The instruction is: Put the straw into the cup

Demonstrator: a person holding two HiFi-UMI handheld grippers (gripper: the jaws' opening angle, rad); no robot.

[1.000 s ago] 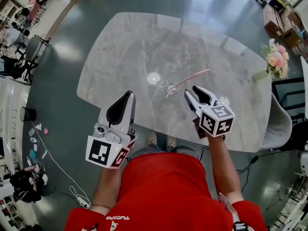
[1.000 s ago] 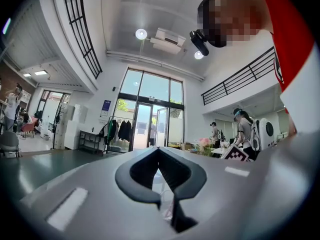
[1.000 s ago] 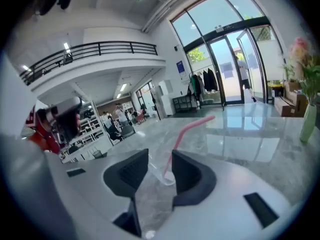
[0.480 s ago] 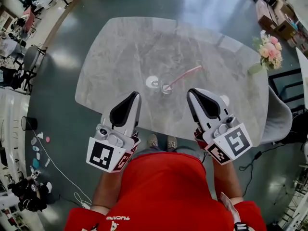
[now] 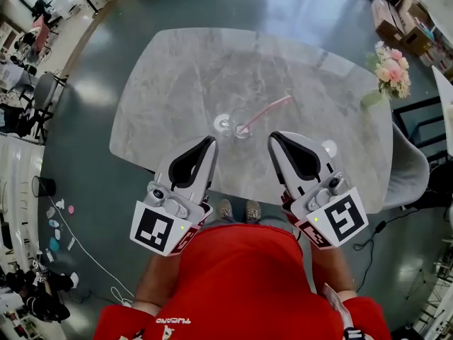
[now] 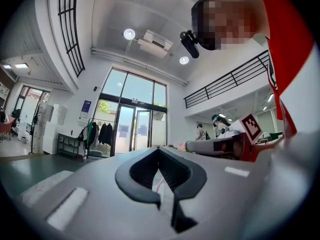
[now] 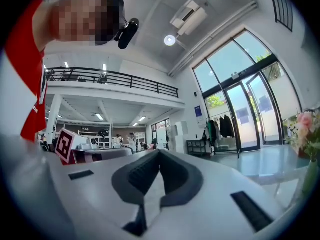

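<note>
A clear glass cup (image 5: 243, 127) stands on the grey marble table (image 5: 170, 76), near its front edge. A pink straw (image 5: 267, 110) leans out of the cup toward the upper right, its lower end inside the glass. My left gripper (image 5: 210, 142) (image 6: 159, 149) is raised close to my body, left of the cup and apart from it, jaws shut on nothing. My right gripper (image 5: 273, 139) (image 7: 160, 151) is raised on the cup's right, also shut and empty. Both point roughly level, so neither gripper view shows the cup or the straw.
A small white round lid (image 5: 224, 122) lies just left of the cup. A vase of pink flowers (image 5: 391, 69) (image 7: 305, 129) stands at the table's right end. A grey chair (image 5: 414, 179) sits right of the table, and cardboard boxes (image 5: 396, 20) lie beyond it.
My right gripper was open beside the straw; it has shut with nothing in it, risen and drawn back toward me. My left gripper rose a little. The straw stays in the cup.
</note>
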